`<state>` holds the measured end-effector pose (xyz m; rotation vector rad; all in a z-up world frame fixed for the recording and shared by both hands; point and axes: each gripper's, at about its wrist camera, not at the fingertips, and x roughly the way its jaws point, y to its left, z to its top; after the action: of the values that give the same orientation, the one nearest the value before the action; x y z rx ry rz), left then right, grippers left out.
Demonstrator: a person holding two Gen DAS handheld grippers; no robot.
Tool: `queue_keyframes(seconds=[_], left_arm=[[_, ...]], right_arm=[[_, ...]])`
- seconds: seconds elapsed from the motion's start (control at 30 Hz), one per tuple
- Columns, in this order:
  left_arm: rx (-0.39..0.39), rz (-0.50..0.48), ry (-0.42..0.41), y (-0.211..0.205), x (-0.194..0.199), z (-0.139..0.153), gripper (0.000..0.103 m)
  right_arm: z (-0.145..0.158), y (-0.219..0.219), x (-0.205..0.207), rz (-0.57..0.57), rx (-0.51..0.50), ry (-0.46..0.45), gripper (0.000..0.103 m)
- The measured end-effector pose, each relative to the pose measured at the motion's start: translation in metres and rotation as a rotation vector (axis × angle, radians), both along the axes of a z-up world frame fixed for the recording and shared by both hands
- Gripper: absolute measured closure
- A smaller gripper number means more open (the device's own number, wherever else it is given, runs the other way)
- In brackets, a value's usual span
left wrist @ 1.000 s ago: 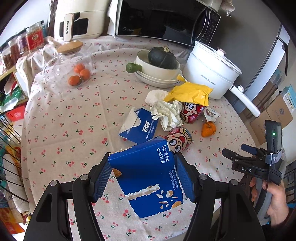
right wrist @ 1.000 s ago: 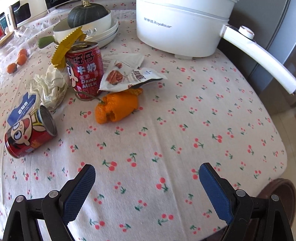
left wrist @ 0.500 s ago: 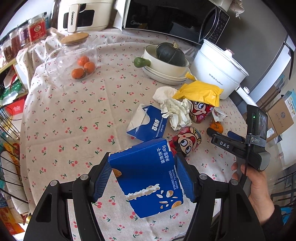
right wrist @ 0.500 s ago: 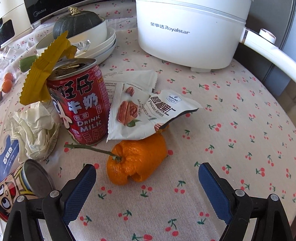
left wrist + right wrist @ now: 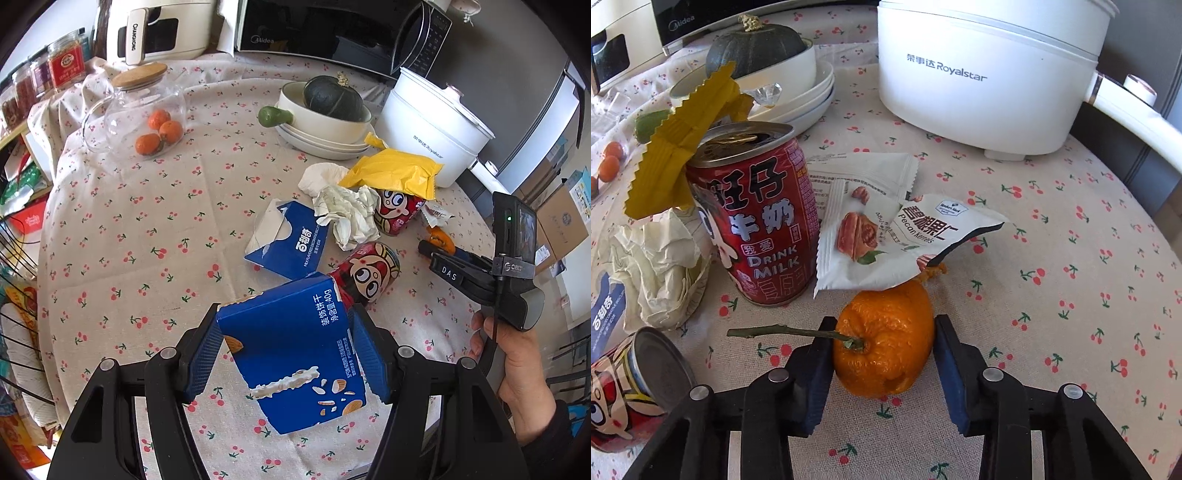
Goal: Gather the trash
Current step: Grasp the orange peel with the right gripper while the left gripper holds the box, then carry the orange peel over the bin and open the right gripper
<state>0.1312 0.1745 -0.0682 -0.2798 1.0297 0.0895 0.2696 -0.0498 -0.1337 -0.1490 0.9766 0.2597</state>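
the left gripper (image 5: 284, 347) is clenched on a blue biscuit box (image 5: 295, 354), its two pads pressed flat against the box's sides, holding it tilted above the cherry-print tablecloth (image 5: 147, 236). on the cloth beyond it, going left to right, lie a glass jar (image 5: 136, 110) with small oranges inside, a second, torn blue box (image 5: 288, 240), a ball of crumpled white paper (image 5: 343, 210), a red milk can (image 5: 369, 273) on its side, an upright red can (image 5: 757, 225) with a yellow wrapper (image 5: 391, 173) resting on top, a white snack packet (image 5: 886, 236), and a white electric pot (image 5: 982, 74) at the far right edge. the right gripper (image 5: 882, 365) sits low on the table with its fingers released but close around a wrinkled orange peel (image 5: 882, 343); the left pad touches or nearly touches the peel, while the right pad stands just apart from it. the peel's green stem points left, and its far end tucks under the snack packet.
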Motion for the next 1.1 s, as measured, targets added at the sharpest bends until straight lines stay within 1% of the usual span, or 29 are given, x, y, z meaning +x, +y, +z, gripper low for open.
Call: queue_keyframes(seconds=[0.1, 0.3, 0.57, 0.8, 1.1], left_arm=[[0.002, -0.013, -0.005, -0.006, -0.001, 0.002, 0.033], [0.008, -0.040, -0.015, -0.020, -0.001, 0.006, 0.033], [0.014, -0.100, -0.028, -0.049, -0.002, 0.010, 0.033], [0.007, -0.165, -0.051, -0.087, 0.002, 0.018, 0.033], [-0.003, -0.271, -0.076, -0.155, 0.013, 0.025, 0.033]], right_arm=[[0.010, -0.004, -0.009, 0.022, -0.019, -0.004, 0.064], [0.030, -0.022, -0.032, 0.075, -0.023, -0.008, 0.065], [0.049, -0.059, -0.059, 0.081, -0.016, 0.000, 0.065], [0.071, -0.092, -0.077, 0.070, -0.023, -0.014, 0.065], [0.089, -0.150, -0.097, 0.023, -0.028, -0.032, 0.065]])
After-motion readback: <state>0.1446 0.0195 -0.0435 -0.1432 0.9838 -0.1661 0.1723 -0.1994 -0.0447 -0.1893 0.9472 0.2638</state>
